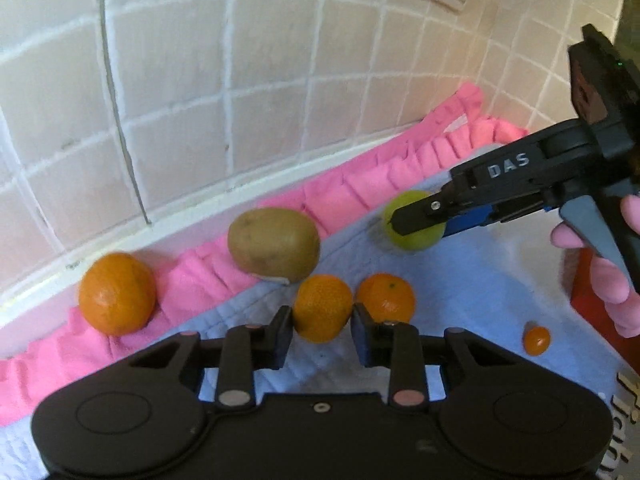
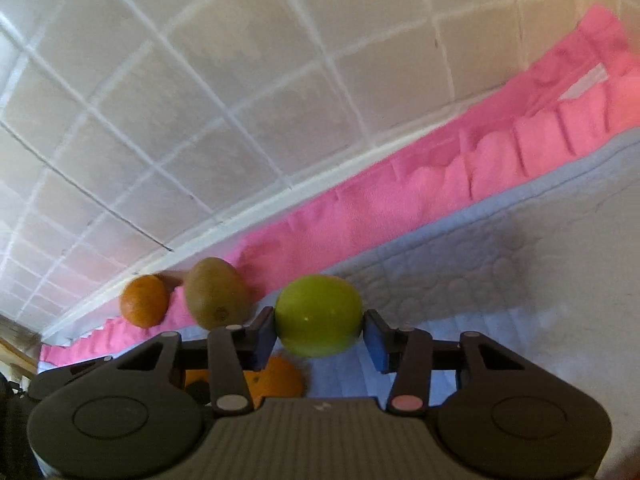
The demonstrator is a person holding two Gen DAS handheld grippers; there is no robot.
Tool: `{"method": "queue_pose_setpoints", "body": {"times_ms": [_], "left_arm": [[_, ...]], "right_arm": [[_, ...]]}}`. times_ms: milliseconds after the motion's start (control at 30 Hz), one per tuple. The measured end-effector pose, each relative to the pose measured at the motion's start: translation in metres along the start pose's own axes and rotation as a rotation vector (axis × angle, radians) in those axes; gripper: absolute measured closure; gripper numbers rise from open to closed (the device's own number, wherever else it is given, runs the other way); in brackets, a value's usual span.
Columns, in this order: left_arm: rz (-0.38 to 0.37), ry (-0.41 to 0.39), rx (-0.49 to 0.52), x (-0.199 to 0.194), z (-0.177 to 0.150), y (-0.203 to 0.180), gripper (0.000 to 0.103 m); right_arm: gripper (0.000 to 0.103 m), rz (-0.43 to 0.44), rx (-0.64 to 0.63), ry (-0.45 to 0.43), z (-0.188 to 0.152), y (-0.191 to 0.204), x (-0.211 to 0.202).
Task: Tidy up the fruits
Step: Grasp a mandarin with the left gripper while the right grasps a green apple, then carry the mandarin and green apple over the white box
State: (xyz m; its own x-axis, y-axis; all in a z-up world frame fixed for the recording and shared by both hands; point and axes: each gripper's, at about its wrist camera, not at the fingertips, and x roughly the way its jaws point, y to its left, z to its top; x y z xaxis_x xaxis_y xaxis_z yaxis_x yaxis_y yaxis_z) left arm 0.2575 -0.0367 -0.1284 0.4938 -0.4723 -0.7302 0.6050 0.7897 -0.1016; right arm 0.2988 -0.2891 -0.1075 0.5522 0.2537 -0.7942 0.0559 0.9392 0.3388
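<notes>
Orange mandarins, three, one (image 1: 322,307) clamped by left gripper (image 1: 321,334), right gripper (image 2: 319,334) clamping green fruit (image 2: 318,314), one kiwi (image 1: 274,244)

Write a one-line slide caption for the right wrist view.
Right gripper jaws flank a round green fruit on the quilted pale-blue mat, brown kiwi and orange mandarin behind.

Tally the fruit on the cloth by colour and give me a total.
Orange: 4, namely three mandarins and one tiny one
Brown: 1, the kiwi
Green: 1, the green fruit
Total: 6
</notes>
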Motion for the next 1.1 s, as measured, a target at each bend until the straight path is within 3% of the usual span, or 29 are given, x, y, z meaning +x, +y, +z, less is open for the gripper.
{"method": "queue_pose_setpoints", "body": {"times_ms": [200, 300, 500, 733, 833, 933, 1100], "left_arm": [[-0.005, -0.062, 0.049, -0.032, 0.020, -0.023, 0.066], [-0.018, -0.108, 0.091, -0.052, 0.031, -0.044, 0.066], [-0.147, -0.172, 0.175, -0.072, 0.061, -0.107, 0.066], [-0.296, -0.199, 0.315, -0.062, 0.090, -0.206, 0.065], [-0.365, -0.173, 0.359, -0.047, 0.096, -0.250, 0.065], [-0.412, -0.142, 0.399, -0.029, 0.098, -0.289, 0.065], [-0.471, -0.035, 0.400, 0.021, 0.099, -0.336, 0.065]], "right_arm": [[0.054, 0.016, -0.010, -0.110, -0.009, 0.000, -0.072], [0.054, -0.030, -0.043, -0.174, -0.025, -0.010, -0.125], [0.054, -0.164, 0.014, -0.285, -0.067, -0.059, -0.226], [0.054, -0.335, 0.096, -0.338, -0.123, -0.123, -0.306], [0.054, -0.377, 0.138, -0.335, -0.148, -0.147, -0.327], [0.054, -0.397, 0.141, -0.272, -0.169, -0.162, -0.336], [0.054, -0.362, 0.094, -0.164, -0.194, -0.160, -0.315]]}}
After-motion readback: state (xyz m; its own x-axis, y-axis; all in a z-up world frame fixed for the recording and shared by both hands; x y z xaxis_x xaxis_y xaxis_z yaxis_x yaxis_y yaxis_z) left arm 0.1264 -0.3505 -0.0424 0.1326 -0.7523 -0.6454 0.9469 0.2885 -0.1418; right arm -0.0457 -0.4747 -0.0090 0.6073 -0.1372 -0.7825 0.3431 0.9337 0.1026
